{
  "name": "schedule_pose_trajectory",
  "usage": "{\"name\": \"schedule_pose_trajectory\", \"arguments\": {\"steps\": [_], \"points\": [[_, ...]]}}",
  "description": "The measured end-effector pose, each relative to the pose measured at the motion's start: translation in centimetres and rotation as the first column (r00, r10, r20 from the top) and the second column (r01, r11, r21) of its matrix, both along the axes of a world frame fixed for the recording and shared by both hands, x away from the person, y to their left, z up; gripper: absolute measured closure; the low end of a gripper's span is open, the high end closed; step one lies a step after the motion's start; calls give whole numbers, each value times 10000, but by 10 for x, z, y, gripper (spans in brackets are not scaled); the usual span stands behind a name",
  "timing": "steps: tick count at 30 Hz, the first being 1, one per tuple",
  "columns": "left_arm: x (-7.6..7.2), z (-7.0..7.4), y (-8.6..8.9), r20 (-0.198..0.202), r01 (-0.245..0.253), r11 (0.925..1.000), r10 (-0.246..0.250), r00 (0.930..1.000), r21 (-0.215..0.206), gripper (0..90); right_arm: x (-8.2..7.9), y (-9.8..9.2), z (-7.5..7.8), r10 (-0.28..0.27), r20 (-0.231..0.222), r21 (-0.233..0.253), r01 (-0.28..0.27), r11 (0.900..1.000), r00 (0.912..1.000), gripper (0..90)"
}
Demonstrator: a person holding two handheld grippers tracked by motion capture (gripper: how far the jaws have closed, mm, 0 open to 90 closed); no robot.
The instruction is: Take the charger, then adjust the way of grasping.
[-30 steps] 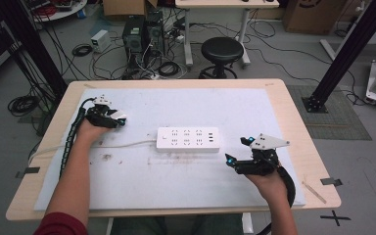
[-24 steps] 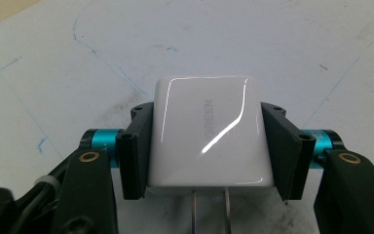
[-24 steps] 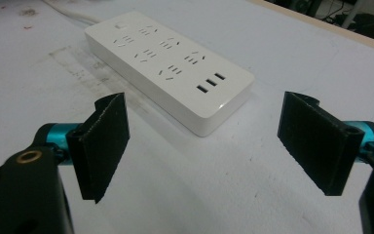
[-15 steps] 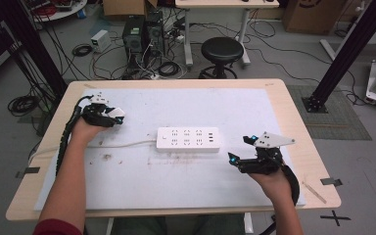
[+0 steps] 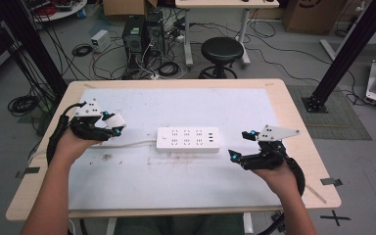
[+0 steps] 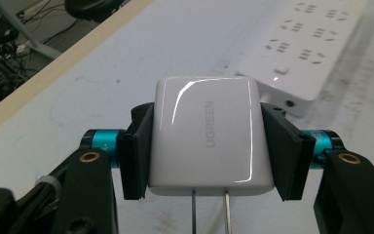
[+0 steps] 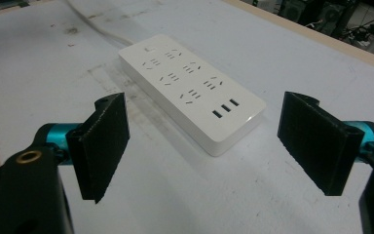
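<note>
1. High view: a white power strip (image 5: 188, 139) lies flat near the middle of the desk (image 5: 293, 122), its cord (image 5: 127, 144) running toward the left edge.
2. Left gripper (image 5: 112, 125), near the left edge, has its jaws clamped on a white charger (image 6: 209, 136); two metal prongs (image 6: 209, 212) point back toward the camera.
3. Right gripper (image 5: 242, 144), toward the right edge, has its jaws spread wide with nothing between them, just beside the strip's USB end.
</note>
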State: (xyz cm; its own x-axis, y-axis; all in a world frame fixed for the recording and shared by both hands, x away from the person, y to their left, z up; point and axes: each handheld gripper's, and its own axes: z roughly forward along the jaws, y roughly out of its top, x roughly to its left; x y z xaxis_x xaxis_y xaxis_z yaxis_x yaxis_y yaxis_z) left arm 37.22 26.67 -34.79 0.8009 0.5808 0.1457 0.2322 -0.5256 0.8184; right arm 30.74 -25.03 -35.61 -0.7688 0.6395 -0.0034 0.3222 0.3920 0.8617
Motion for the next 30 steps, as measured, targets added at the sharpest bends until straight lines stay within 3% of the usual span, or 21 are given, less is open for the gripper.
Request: {"name": "schedule_pose_trajectory", "arguments": {"steps": [7, 9, 18, 26, 30], "points": [[-28, 5, -22, 198, 1208, 9925, -1205, 9925, -172, 424, -3, -3, 2, 145, -71, 53, -144, 9999, 9999, 195], [-33, 5, -28, 321, 1429, 9897, -1428, 9892, 5, 424, -3, -4, 0, 143, -160, 52, -142, 9999, 9998, 195], [-47, -2, -47, 369, 2071, 9783, -2067, 9777, -86, 424, 1, 2, -5, 413, -323, 105, -409, 9991, 9986, 195], [-57, -17, -70, 605, 2851, 9584, -2838, 9570, -145, 424, 4, 23, -8, 934, -653, 185, -924, 9955, 9935, 195], [-64, -23, -84, 997, 3191, 9477, -3177, 9430, 11, 424, 5, 36, -12, 1258, -944, 329, -1232, 9918, 9875, 195]]}}
